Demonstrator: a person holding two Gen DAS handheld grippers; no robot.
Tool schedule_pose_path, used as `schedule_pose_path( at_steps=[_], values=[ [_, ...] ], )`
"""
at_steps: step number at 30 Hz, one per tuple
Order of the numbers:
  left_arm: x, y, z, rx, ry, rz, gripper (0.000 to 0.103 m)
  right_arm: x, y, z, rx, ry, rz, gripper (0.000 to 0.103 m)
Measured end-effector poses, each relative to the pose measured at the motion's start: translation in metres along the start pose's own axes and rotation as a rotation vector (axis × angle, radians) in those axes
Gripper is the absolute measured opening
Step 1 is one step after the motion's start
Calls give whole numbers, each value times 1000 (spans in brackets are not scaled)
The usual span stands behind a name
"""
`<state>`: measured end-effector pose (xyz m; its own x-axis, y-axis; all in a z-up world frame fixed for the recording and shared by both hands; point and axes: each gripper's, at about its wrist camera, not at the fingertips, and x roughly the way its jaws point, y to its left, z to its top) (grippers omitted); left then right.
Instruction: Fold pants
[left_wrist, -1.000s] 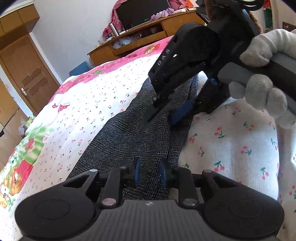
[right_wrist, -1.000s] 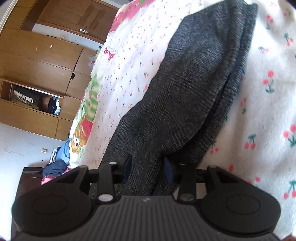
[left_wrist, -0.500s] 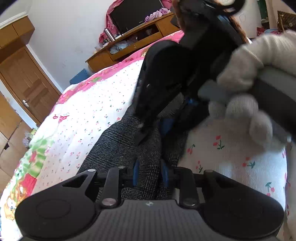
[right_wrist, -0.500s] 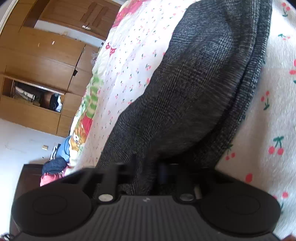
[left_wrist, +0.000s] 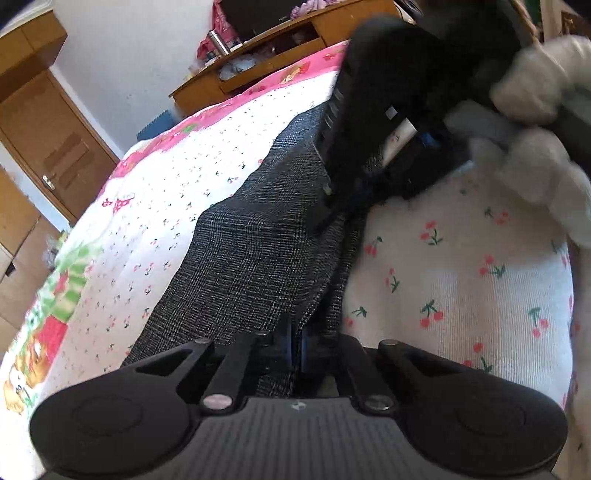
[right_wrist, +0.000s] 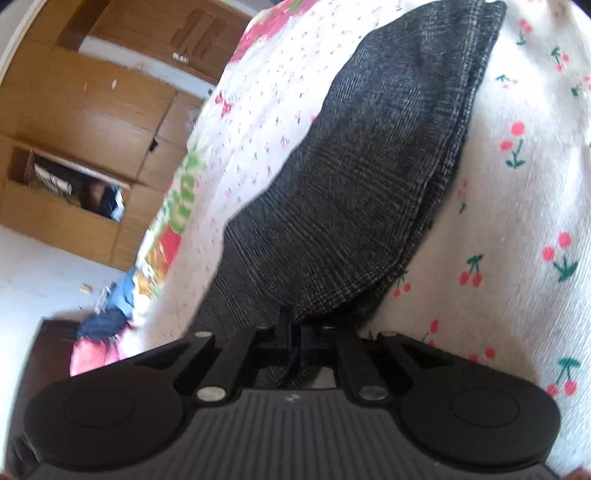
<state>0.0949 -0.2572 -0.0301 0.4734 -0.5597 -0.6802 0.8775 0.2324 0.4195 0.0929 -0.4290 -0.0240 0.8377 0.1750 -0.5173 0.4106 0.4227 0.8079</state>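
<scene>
Dark grey checked pants (left_wrist: 258, 240) lie lengthwise on a white cherry-print bed cover (left_wrist: 461, 277). My left gripper (left_wrist: 295, 332) is shut on the near edge of the fabric. Farther along the same edge, a grey-gloved hand (left_wrist: 535, 85) holds my right gripper (left_wrist: 343, 206), tips down into the cloth. In the right wrist view the pants (right_wrist: 369, 166) bulge up in a fold from my right gripper (right_wrist: 293, 328). Its jaws pinch a ridge of fabric and are opening slightly, with the cloth still between them.
The bed cover (right_wrist: 517, 221) has a pink cartoon border. A wooden door (left_wrist: 55, 147) and a low TV cabinet (left_wrist: 277, 48) with a steel flask (left_wrist: 216, 40) stand beyond the bed. A wooden wardrobe (right_wrist: 92, 129) and a clothes pile (right_wrist: 103, 321) on the floor lie off the bed's side.
Both grippers have closed on the pants edge. The right gripper came nearer along the fabric, and the cloth between the two now stands up in a fold.
</scene>
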Motion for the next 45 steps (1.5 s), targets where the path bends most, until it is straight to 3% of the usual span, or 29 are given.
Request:
schedule_pose_path(
  at_steps=[3, 8, 10, 16, 22, 27, 33, 35, 39, 45],
  values=[
    [0, 5, 2, -28, 7, -17, 17, -12, -7, 13, 36, -110, 3, 14],
    [2, -3, 4, 8, 11, 4, 17, -26, -30, 43, 101, -254, -27, 13],
    [2, -3, 4, 7, 8, 3, 17, -30, -33, 51, 95, -283, -60, 4],
    [-11, -9, -1, 6, -23, 7, 17, -42, -30, 41, 49, -310, -48, 4],
    [-9, -15, -6, 49, -13, 5, 17, -38, -35, 36, -23, -287, -135, 7],
    [-31, -5, -16, -18, -34, 12, 28, -70, -34, 38, 26, -332, -168, 28],
    [-56, 12, -43, -183, -19, 54, 29, -68, -38, 39, 49, -317, -187, 32],
    [-54, 12, -49, -197, -15, 59, 29, -65, -40, 42, 85, -318, -172, 37],
    [-52, 10, -47, -199, -34, 63, 29, -65, -49, 46, 167, -334, -166, 35],
    [-48, 16, -41, -215, -64, 60, 30, -53, -46, 52, 126, -359, -212, 37]
  ],
)
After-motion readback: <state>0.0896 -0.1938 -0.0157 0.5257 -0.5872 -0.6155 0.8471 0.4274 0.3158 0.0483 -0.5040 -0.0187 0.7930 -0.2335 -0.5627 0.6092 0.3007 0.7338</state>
